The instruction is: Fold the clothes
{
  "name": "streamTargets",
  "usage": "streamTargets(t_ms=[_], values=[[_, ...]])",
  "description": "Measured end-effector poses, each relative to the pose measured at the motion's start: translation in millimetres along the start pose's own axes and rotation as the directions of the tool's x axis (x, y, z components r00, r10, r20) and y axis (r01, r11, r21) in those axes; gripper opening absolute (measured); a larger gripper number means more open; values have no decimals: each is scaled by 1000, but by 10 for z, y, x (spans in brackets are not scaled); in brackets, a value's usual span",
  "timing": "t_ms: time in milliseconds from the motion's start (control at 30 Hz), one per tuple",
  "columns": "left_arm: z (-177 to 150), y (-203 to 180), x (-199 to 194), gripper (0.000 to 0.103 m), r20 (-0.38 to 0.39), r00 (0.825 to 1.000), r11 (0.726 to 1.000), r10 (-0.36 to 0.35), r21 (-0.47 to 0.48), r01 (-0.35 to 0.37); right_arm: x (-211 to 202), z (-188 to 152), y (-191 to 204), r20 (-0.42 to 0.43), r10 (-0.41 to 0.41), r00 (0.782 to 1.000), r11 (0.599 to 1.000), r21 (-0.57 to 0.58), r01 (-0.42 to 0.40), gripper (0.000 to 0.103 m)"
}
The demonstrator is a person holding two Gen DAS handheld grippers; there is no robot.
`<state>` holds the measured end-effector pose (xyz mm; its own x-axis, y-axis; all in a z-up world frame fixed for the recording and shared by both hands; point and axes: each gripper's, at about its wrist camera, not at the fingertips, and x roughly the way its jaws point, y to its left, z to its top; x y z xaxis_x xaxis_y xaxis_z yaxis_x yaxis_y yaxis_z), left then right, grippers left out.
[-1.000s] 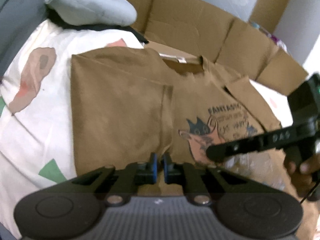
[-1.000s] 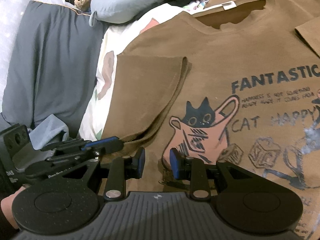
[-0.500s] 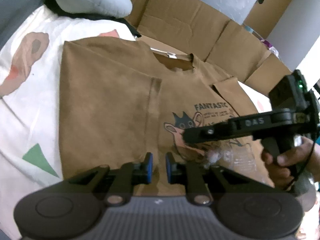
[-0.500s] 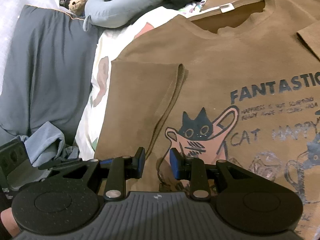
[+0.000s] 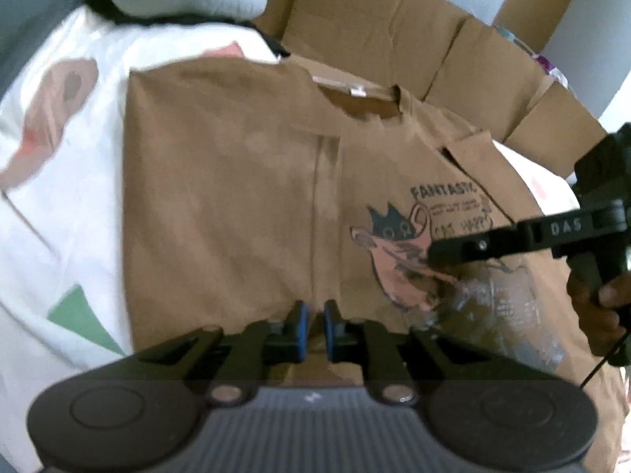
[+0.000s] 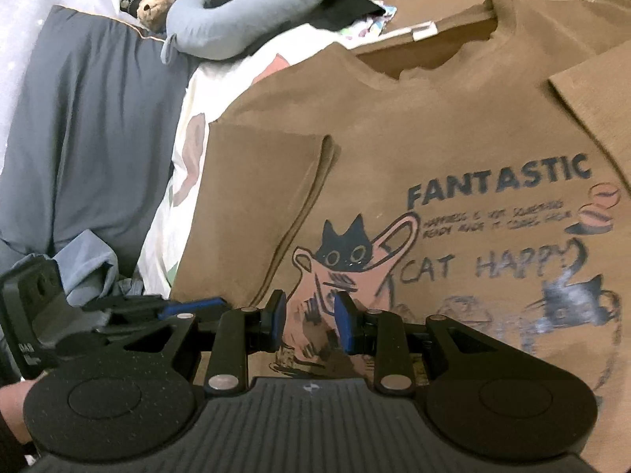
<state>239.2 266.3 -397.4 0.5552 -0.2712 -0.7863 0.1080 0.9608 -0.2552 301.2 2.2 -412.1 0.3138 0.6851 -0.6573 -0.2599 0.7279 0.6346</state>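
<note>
Nearest to you, your left hand-held gripper point(image 5: 313, 329) is hovering at the near hem of the brown T-shirt point(image 5: 236, 205) with its blue pads almost pressed together and a thin slit showing between them; its jaws have just been parting a little, and no cloth is sitting between them. Your right hand-held gripper point(image 6: 308, 325) is standing a little way spread over the cat print point(image 6: 347, 264), and it is pinching nothing either.

The T-shirt is lying face up on the patterned bedsheet point(image 5: 67, 205) of the bed, collar at the far end. Judging by how it is lying, 1 fold is already done: the left sleeve and left side panel point(image 6: 252, 213) are turned in over the chest, making a straight edge beside the cat. The right sleeve point(image 6: 591, 118) is lying turned in over the right shoulder, though how much of that side is folded you cannot tell from here. The bottom-to-top folds are looking like the work left.

Beyond the shirt, flattened cardboard point(image 5: 394, 31) is leaning at the far side, and a blue neck pillow point(image 6: 252, 12) and a small teddy bear point(image 6: 152, 4) are resting far left by the grey pillow point(image 6: 90, 126).
</note>
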Motion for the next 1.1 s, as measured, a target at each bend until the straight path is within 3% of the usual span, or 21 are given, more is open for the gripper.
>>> streamTargets(t_ms=[233,500,667,800,1100], values=[[15,109,-224,14,72,990,992,125,-43,-122,-130,-60,-85,14,-28,1000,999,-30,29,29],[-52,259,-215,14,65,976,975,207,-102,-199,-277,1,-96,35,-55,998,993,-99,58,29],[-62,299,-133,14,59,968,959,245,-160,-233,-591,81,-143,81,-110,991,986,-114,119,29],[-69,198,-230,15,90,967,961,237,-170,-219,-927,34,-302,149,-157,976,983,-67,169,29],[-107,151,-383,19,104,966,964,237,-152,-220,-1351,-27,-715,184,-301,936,950,-26,311,29]])
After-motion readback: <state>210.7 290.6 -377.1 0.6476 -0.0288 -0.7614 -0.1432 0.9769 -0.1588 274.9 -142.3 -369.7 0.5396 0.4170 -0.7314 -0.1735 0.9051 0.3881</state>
